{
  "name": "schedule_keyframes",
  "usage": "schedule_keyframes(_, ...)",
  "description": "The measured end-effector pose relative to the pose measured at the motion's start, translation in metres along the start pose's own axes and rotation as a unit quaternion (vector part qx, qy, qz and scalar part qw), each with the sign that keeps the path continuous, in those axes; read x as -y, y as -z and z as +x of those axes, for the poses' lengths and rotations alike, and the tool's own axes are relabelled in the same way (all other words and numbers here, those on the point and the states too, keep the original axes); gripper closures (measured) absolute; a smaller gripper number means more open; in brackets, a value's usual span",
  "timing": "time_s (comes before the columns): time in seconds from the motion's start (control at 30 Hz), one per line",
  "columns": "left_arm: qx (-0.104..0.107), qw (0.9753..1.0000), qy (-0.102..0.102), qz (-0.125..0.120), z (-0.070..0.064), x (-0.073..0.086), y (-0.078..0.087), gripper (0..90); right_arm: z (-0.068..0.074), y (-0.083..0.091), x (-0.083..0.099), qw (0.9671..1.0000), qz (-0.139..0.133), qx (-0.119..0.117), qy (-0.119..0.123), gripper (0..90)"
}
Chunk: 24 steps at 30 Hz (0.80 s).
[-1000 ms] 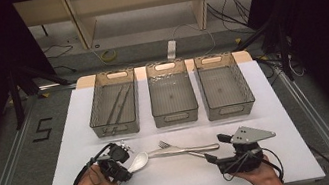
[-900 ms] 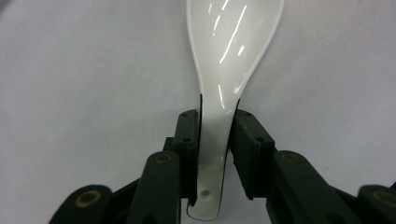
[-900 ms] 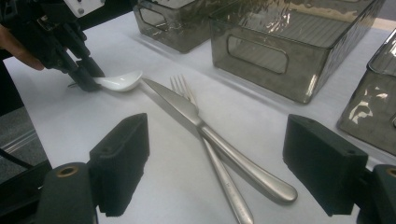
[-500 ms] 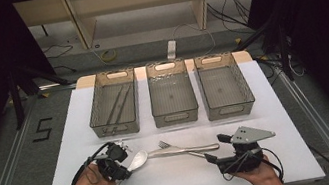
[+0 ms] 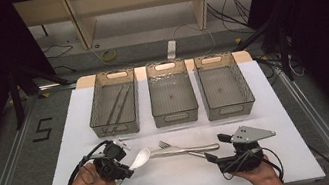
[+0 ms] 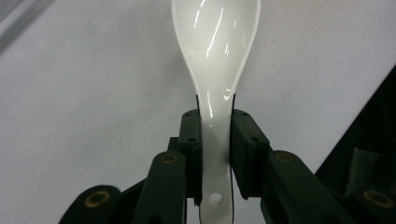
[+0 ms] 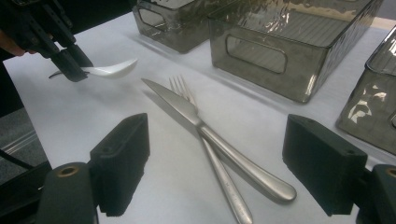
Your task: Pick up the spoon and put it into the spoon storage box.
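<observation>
Nearest me, both hands sat at the table's front edge. The left gripper (image 5: 123,168) had its jaws pinched on the handle of a white ceramic soup spoon (image 5: 140,158), bowl pointing toward the table's centre; from the left gripper view the spoon (image 6: 215,70) ran straight out between the pads (image 6: 192,144), w/ the white table cover (image 5: 177,181) under it. The right gripper (image 5: 215,148), held low at the front right, had its jaws spread wide & nothing between them; its grey plate (image 5: 251,134) sat on top.

Btwn the two grippers lay a steel table knife (image 7: 219,140) & a fork (image 7: 212,158), crossed over each other, handles toward the right gripper. The spoon's bowl was just beside the fork's tines, touching or not I couldn't tell.

Farther back stood three smoky clear bins in a row: left bin (image 5: 97,109) w/ long thin utensils inside, too dim to name; middle bin (image 5: 176,118); right bin (image 5: 245,84).
</observation>
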State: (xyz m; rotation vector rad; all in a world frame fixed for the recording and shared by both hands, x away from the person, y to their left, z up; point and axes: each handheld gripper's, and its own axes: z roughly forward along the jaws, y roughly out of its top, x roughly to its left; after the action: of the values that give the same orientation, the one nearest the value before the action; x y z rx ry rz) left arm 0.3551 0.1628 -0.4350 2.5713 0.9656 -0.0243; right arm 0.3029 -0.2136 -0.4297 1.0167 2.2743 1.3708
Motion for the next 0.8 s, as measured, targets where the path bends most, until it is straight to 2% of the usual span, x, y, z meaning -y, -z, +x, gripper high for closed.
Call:
schedule_keyframes(0.07,0.012,0.9999,-0.004,-0.004,-0.001,-0.001,0.002,75.1,0.0,0.0,0.0,1.0,0.0,0.001,0.0,23.9)
schedule_keyframes(0.13,0.013,0.9998,-0.001,-0.015,-0.001,-0.001,0.005,75.0,0.0,0.001,0.0,1.0,0.0,0.001,-0.001,23.9)
schedule_keyframes(0.27,0.021,0.9983,0.0,-0.054,-0.002,-0.005,0.013,75.0,0.0,0.0,0.0,1.0,0.0,0.001,-0.002,23.9)
schedule_keyframes(0.37,0.026,0.996,0.002,-0.086,-0.002,-0.011,0.018,75.0,-0.001,0.0,0.001,1.0,-0.001,0.0,-0.002,23.9)
schedule_keyframes(0.67,0.011,0.9929,0.006,-0.118,0.002,-0.027,0.023,75.0,-0.001,-0.001,0.001,1.0,0.001,-0.001,-0.003,24.0)
schedule_keyframes(0.8,-0.004,0.9896,0.01,-0.143,0.004,-0.038,0.024,75.0,-0.001,-0.001,0.001,1.0,0.002,0.0,-0.003,23.9)
